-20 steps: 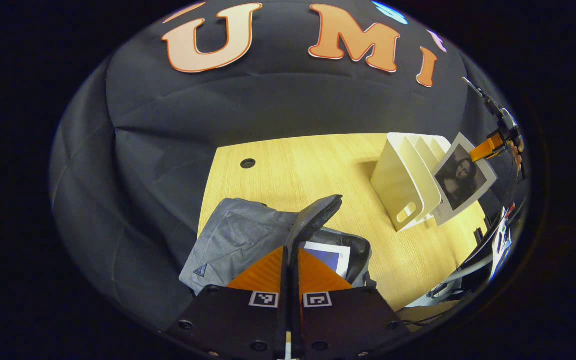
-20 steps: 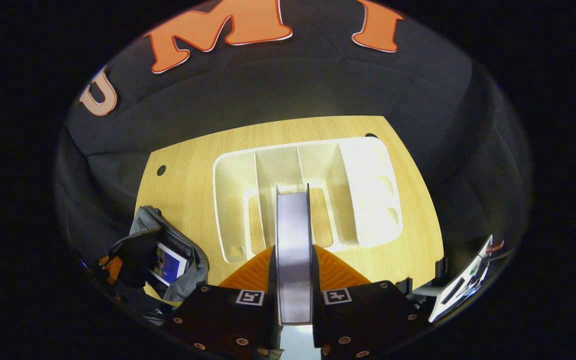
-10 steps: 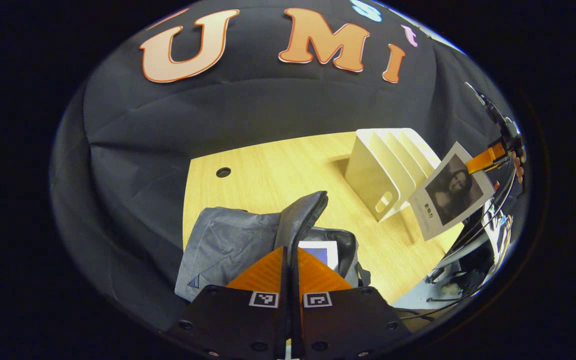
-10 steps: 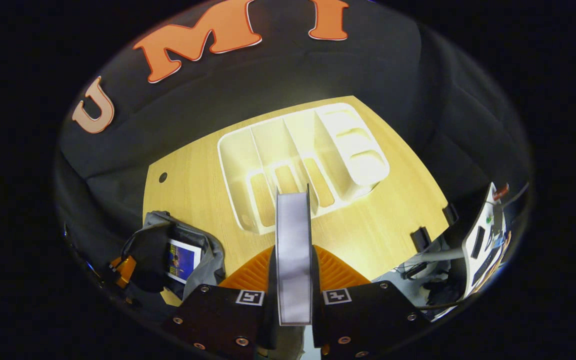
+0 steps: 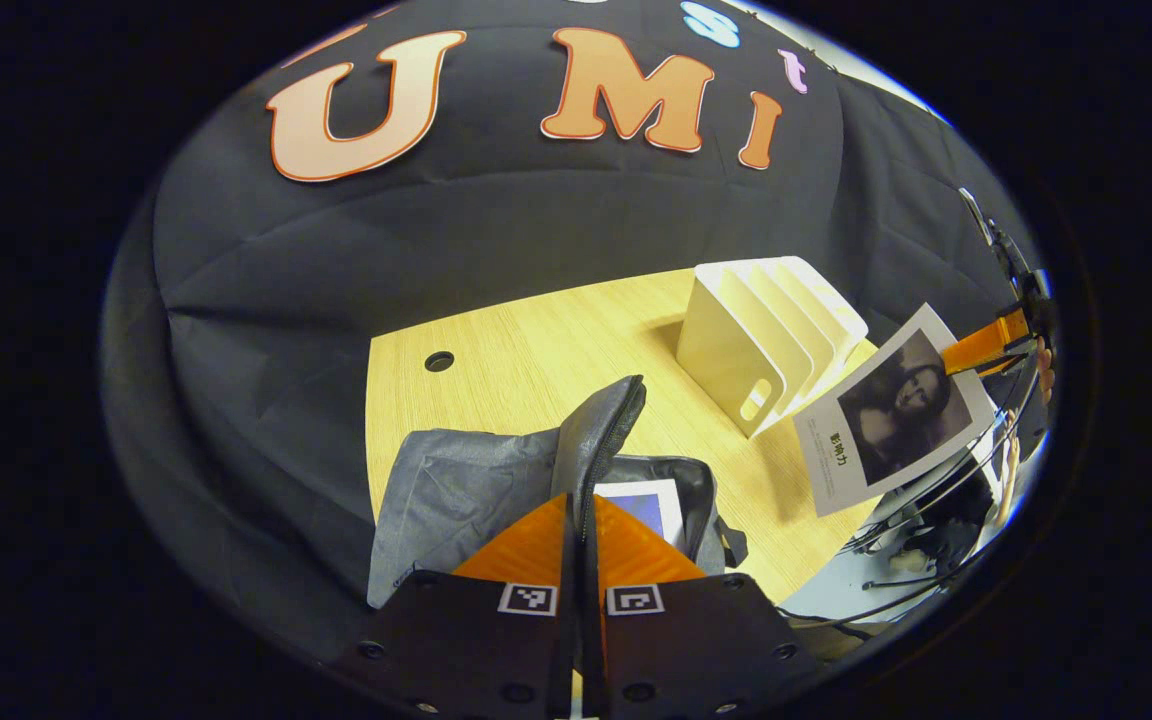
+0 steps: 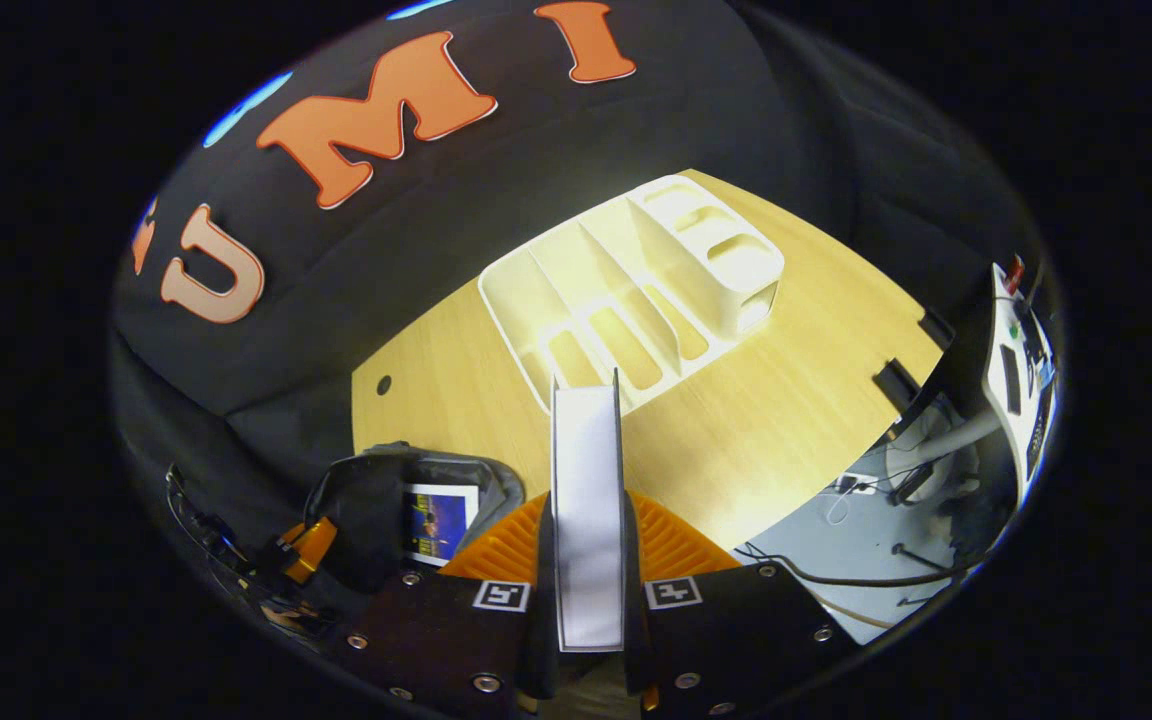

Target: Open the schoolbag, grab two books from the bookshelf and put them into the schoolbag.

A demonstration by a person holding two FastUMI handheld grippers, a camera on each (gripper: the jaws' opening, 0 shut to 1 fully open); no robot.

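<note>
The grey schoolbag [image 5: 456, 490] lies open on the wooden table [image 5: 536, 340], with a blue-covered book [image 5: 648, 505] inside. My left gripper [image 5: 581, 505] is shut on the bag's raised zipper flap [image 5: 606, 430] and holds it up. My right gripper [image 6: 587, 505] is shut on a second book [image 6: 586, 450], seen edge-on. In the left gripper view that book [image 5: 891, 410], with a portrait cover, hangs in the air right of the white bookshelf [image 5: 756, 340], held by the right gripper [image 5: 986, 345]. In the right gripper view the bookshelf [image 6: 636, 290] lies ahead and the schoolbag [image 6: 366, 500] sits at lower left.
A round cable hole [image 5: 439, 361] sits near the table's far left corner. Beyond the table's right edge are a white device [image 6: 1021, 370] and cables [image 6: 866, 520] on the floor. The black cloth wall closes the back and left.
My right gripper has carried the portrait book away from the bookshelf, lower and nearer the bag. The left gripper keeps hold of the flap and has shifted slightly.
</note>
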